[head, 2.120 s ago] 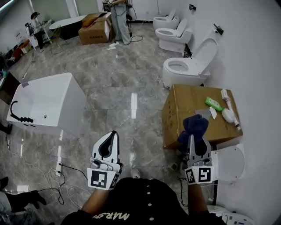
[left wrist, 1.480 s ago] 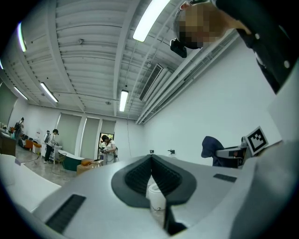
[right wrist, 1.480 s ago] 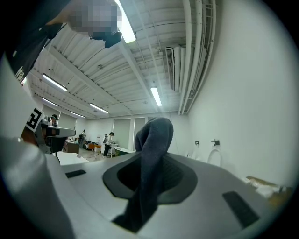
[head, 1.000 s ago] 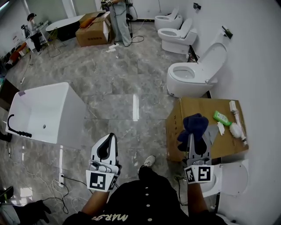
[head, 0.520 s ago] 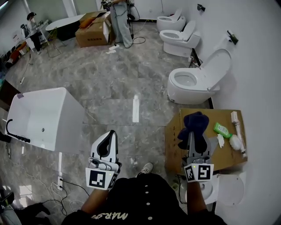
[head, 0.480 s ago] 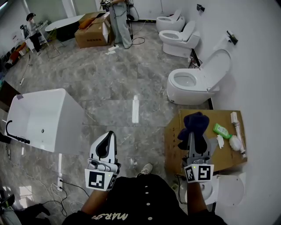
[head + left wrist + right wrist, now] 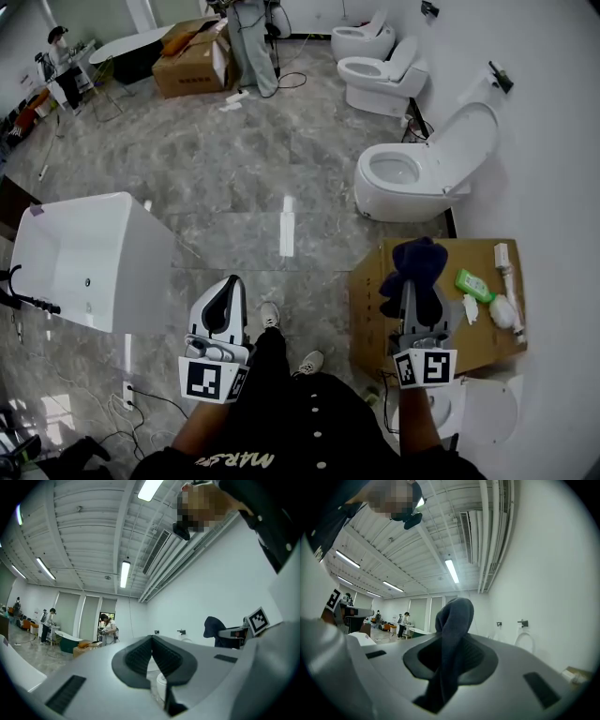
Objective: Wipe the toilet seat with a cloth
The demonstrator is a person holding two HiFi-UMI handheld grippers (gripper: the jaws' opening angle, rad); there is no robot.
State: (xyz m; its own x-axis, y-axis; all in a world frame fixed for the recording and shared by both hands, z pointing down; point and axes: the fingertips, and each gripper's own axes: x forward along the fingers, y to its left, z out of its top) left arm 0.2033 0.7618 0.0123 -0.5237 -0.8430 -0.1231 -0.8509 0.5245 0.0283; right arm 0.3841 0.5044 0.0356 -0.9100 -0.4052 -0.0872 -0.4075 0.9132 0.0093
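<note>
Toilet (image 7: 384,208), lid up, stood at the floor's right edge. Its seat (image 7: 394,190) lay beyond the cardboard box (image 7: 441,309). The dark cloth (image 7: 412,265) was pinched in the right tongs (image 7: 418,292), bunched above the tips and over the box's left edge. Left tongs (image 7: 229,289) were closed on nothing.

Judgement: the step in hand was the approach. Pass the box on its left, keep the pinch firm, and lay the cloth flat on the seat (not balled up).

Versus 2.1 s earlier, toilet and box sat lower in the head view, so nearer. Grip unchanged.
</note>
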